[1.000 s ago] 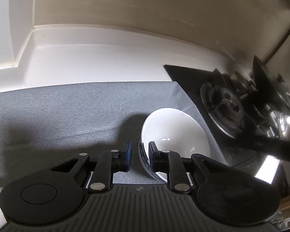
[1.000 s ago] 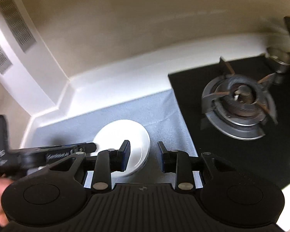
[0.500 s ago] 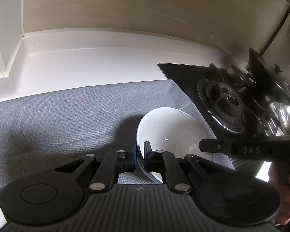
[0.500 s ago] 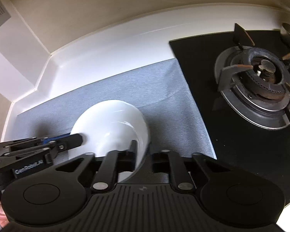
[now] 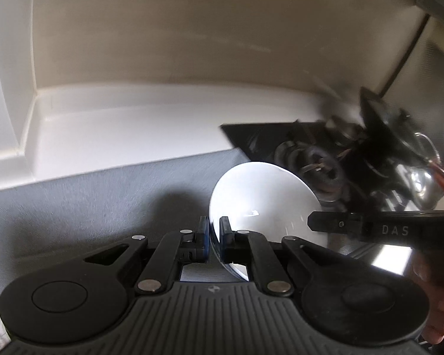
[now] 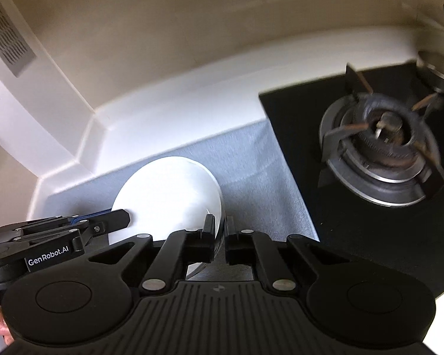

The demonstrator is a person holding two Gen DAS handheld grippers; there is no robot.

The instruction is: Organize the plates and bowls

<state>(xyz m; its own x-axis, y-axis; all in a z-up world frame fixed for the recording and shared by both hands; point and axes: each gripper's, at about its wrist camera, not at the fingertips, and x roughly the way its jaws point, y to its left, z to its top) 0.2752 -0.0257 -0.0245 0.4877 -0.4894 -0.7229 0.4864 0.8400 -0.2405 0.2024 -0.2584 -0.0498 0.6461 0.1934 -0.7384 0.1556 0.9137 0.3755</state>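
Both grippers have closed since a second ago: the left gripper (image 5: 213, 233) and right gripper (image 6: 221, 233) each pinch opposite rim edges of one white bowl (image 5: 263, 201) above the grey mat (image 6: 251, 162), whose far half lies bare; one gas burner (image 6: 381, 148) stands just beside.

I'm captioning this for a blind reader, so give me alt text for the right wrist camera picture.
The right gripper is shut on the near rim of a white bowl over a grey mat, while the left gripper pinches the bowl's opposite edge. A black gas stove with one burner lies to the right, on a white counter.
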